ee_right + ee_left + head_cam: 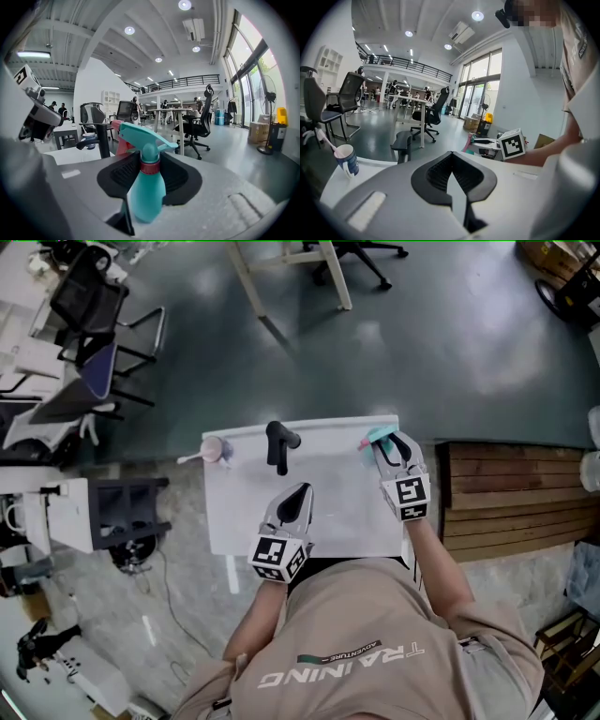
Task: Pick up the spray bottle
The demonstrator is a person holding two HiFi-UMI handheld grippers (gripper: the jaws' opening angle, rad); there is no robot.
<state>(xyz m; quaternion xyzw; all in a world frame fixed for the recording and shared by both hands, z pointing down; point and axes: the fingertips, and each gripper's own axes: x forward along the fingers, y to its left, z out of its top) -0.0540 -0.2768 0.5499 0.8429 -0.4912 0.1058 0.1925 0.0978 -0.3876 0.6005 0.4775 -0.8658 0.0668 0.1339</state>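
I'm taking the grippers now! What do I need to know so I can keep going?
Left gripper: jaws together, empty, over the middle of the white table.
Right gripper: at the table's far right corner, one jaw on each side of the teal spray bottle. I can't tell whether the pads are squeezing it.
The bottle is upright between those jaws and looks to be standing on the table.
Done: the right gripper has reached the bottle and is around it.
Left: close firmly on the bottle and lift it straight up.
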